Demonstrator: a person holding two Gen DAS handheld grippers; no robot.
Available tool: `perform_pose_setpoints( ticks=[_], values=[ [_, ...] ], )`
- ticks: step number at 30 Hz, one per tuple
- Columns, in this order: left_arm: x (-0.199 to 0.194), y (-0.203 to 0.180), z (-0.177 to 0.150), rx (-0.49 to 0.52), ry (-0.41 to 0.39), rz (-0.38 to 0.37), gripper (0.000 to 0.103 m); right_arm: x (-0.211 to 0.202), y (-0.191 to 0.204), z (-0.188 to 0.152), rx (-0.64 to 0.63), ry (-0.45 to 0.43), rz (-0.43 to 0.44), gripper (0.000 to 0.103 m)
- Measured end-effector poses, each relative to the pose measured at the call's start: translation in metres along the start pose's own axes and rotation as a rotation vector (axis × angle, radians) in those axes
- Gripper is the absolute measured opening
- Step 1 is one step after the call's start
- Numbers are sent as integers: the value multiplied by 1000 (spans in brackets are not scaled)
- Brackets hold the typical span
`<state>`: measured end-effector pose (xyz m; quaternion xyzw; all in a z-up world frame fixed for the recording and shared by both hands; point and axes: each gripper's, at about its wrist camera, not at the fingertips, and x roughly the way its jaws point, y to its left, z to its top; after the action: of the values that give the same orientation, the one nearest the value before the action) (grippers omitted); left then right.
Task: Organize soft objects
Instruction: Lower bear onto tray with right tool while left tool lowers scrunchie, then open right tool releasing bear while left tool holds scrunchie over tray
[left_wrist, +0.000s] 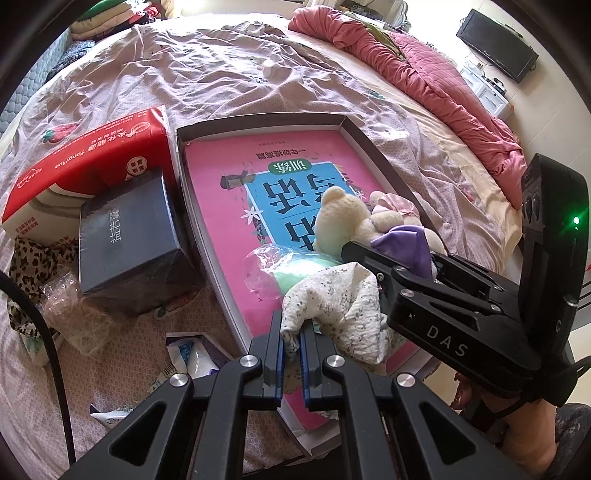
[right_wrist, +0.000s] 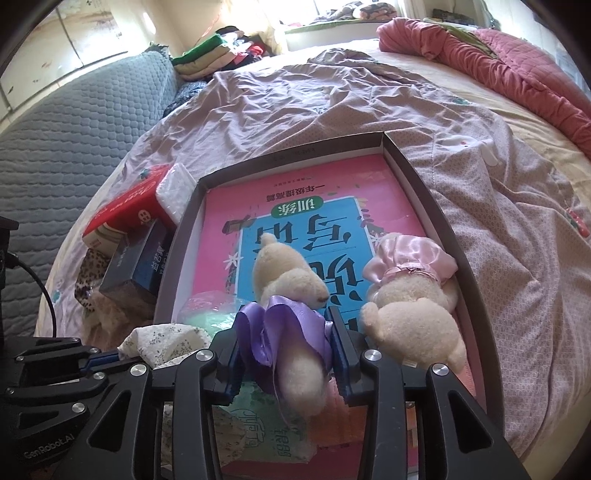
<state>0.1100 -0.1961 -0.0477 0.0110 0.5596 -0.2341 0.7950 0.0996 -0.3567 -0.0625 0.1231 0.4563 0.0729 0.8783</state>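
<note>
- Soft toys and cloth are going into the shallow box on the bed, and from the left wrist camera I'd say I'm past the halfway mark.
- Left view: my left tongs are clenched on a corner of the floral cloth, which hangs over the box's near end, on top of the pink book lining it.
- Same view: the right tongs reach in from the right, with the purple-skirted bear in their grip.
- Beside the box, a leopard-print fabric lies on the bed next to the dark blue carton and red tissue pack; I judge it still needs collecting.
- Right view: right tongs are closed around the purple-skirted bear's lower body, its head over the book, inside the box walls.
- The pink-skirted bear already lies in the box, just beside the right wall, released.
- A green bundle in clear wrap is in too.
- Left to do, by my reckoning: set down bear and cloth, then fetch the leopard piece.
</note>
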Motion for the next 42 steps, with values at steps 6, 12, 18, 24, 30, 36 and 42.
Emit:
perform_pose_setpoints(
  ticks=[6, 12, 18, 24, 30, 36, 42],
  values=[
    [-1, 1, -1, -3, -2, 7, 7, -6, 1, 1, -6, -20, -1, 44],
    [-3, 3, -1, -5, 3, 17, 7, -18, 1, 3, -3, -43, -5, 51],
    [-5, 8, -2, -34, 8, 8, 8, -30, 1, 5, -7, -67, -12, 56],
    [-5, 9, -2, -39, 11, 5, 10, -37, 1, 6, -12, -75, -30, 61],
    [-5, 7, -1, -44, 18, 8, 15, -43, 2, 6, -29, -85, -67, 69],
    [-6, 8, 1, -54, 19, 14, 24, -50, -2, 7, -24, -95, -79, 71],
    [-8, 7, 0, -52, 26, 30, 36, -56, -5, 7, -12, -107, -81, 71]
  ],
)
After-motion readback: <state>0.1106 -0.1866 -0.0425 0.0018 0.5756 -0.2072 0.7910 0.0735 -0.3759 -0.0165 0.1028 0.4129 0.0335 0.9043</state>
